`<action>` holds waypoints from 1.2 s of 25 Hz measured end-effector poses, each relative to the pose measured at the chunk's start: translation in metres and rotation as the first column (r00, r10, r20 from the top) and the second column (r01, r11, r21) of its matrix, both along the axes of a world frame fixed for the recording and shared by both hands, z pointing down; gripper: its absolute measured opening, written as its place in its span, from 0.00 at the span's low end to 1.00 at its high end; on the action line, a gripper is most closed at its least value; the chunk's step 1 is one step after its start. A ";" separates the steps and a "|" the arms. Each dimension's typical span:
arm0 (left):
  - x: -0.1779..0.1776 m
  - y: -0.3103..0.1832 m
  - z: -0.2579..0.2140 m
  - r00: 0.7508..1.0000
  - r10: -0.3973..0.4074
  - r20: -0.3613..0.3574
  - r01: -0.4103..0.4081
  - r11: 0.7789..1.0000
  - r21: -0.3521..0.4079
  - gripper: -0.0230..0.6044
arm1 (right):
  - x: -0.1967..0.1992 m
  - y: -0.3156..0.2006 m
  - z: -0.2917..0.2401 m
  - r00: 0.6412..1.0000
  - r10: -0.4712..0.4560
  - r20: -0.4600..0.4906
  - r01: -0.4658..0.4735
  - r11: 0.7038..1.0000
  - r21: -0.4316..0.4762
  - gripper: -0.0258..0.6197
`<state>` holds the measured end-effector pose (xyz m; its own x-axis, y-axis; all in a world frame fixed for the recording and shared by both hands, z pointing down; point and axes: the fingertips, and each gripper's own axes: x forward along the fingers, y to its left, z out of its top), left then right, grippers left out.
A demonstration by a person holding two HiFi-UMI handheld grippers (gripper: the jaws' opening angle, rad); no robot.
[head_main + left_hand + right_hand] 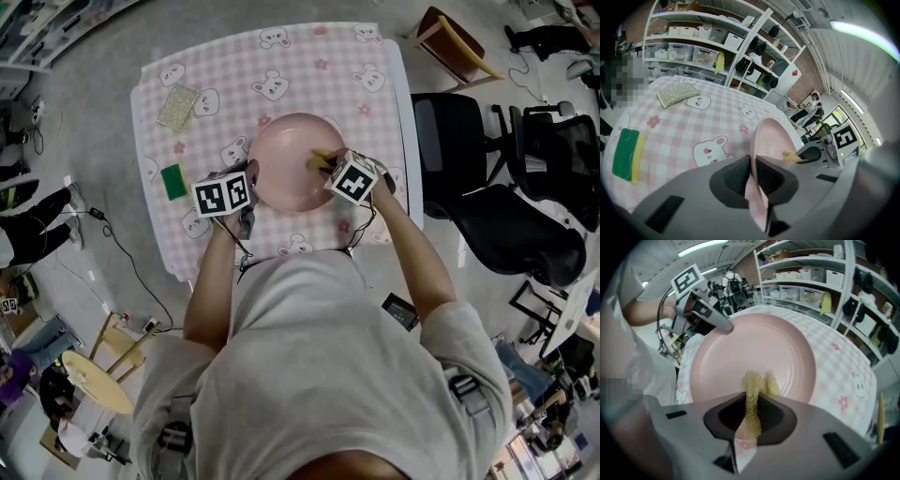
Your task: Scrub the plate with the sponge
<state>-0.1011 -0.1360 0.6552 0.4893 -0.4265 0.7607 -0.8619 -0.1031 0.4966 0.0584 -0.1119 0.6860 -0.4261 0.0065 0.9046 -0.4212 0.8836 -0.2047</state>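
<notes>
A pink plate (291, 155) lies on the checked tablecloth in front of me. My left gripper (247, 192) is shut on the plate's left rim; in the left gripper view the thin pink edge (757, 197) runs between the jaws of the left gripper (753, 163). My right gripper (330, 169) is shut on a small yellow sponge (322, 159) that rests on the plate's right part. In the right gripper view the sponge (754, 387) sticks out of the right gripper (753, 399) onto the plate (754, 345).
A green and yellow sponge (172, 181) and a glittery scouring pad (178, 106) lie left of the plate on the table (309, 66). Black office chairs (506, 197) stand right of the table. Cables (122, 253) run on the floor at left.
</notes>
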 end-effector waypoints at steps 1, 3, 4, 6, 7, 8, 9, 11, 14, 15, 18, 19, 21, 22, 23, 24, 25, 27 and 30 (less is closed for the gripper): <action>0.000 0.000 0.001 1.000 -0.003 -0.001 0.003 1.000 -0.002 0.10 | 0.002 -0.009 0.000 0.999 0.049 0.002 -0.049 0.999 0.005 0.14; -0.001 0.002 0.001 1.000 -0.010 -0.005 0.010 1.000 -0.006 0.10 | 0.007 -0.024 0.001 0.990 0.138 0.000 -0.138 0.990 0.004 0.14; -0.001 0.003 0.001 1.000 -0.012 -0.006 0.012 1.000 -0.008 0.10 | 0.009 -0.031 0.002 0.985 0.174 -0.004 -0.174 0.985 0.001 0.14; 0.000 0.003 0.001 1.000 -0.015 -0.010 0.015 1.000 -0.007 0.10 | 0.010 -0.046 0.002 0.972 0.233 -0.001 -0.233 0.972 0.003 0.14; 0.000 0.002 0.001 1.000 -0.016 -0.012 0.016 1.000 -0.006 0.10 | 0.008 -0.054 0.000 0.967 0.253 0.006 -0.254 0.967 0.008 0.14; 0.001 0.002 0.001 1.000 -0.018 -0.013 0.018 1.000 -0.005 0.10 | 0.005 -0.061 -0.001 0.963 0.268 0.014 -0.268 0.963 0.012 0.14; 0.001 0.001 0.001 1.000 -0.020 -0.012 0.020 1.000 -0.005 0.10 | 0.001 -0.066 -0.001 0.960 0.279 0.021 -0.279 0.960 0.014 0.14; 0.001 0.001 0.000 1.000 -0.022 -0.008 0.022 1.000 -0.005 0.11 | -0.009 -0.074 -0.004 0.957 0.287 0.039 -0.287 0.958 0.016 0.14; 0.000 0.002 -0.001 1.000 -0.029 -0.004 0.029 1.000 -0.009 0.10 | -0.031 -0.077 -0.008 0.959 0.273 0.081 -0.275 0.961 0.019 0.14; -0.001 0.001 -0.001 0.999 -0.032 -0.004 0.032 0.999 -0.009 0.10 | -0.040 -0.076 -0.010 0.960 0.263 0.101 -0.266 0.964 0.017 0.14; -0.003 0.000 -0.001 0.999 -0.035 0.000 0.035 0.999 -0.005 0.10 | -0.073 -0.065 -0.020 0.963 0.200 0.179 -0.203 0.979 0.002 0.14; -0.003 0.000 0.000 0.999 -0.033 0.003 0.033 0.999 -0.005 0.10 | -0.082 -0.058 -0.022 0.966 0.171 0.193 -0.174 0.985 -0.003 0.14; -0.002 0.000 0.000 1.000 -0.030 0.008 0.030 1.000 -0.007 0.10 | -0.093 -0.043 -0.024 0.975 0.110 0.193 -0.111 0.994 -0.001 0.14; -0.002 0.000 0.000 0.999 -0.030 0.010 0.030 1.000 -0.006 0.10 | -0.096 -0.036 -0.025 0.978 0.080 0.190 -0.082 0.997 0.001 0.14; -0.002 0.000 0.000 0.999 -0.031 0.012 0.031 0.999 -0.005 0.10 | -0.100 -0.029 -0.025 0.980 0.053 0.190 -0.054 0.999 -0.002 0.14; -0.003 0.000 0.000 0.999 -0.032 0.014 0.032 0.999 -0.004 0.10 | -0.104 -0.020 -0.026 0.981 0.029 0.194 -0.028 1.000 -0.009 0.14; -0.004 0.000 -0.001 0.999 -0.033 0.017 0.033 0.999 -0.002 0.10 | -0.108 -0.012 -0.026 0.980 0.008 0.197 -0.004 1.000 -0.019 0.14; -0.005 -0.001 0.000 0.999 -0.033 0.018 0.033 0.999 -0.001 0.09 | -0.112 0.005 -0.025 0.979 -0.033 0.200 0.039 0.999 -0.030 0.14; -0.005 0.000 0.002 0.999 -0.033 0.014 0.033 0.999 -0.005 0.09 | -0.116 0.027 -0.022 0.975 -0.075 0.210 0.086 0.995 -0.042 0.14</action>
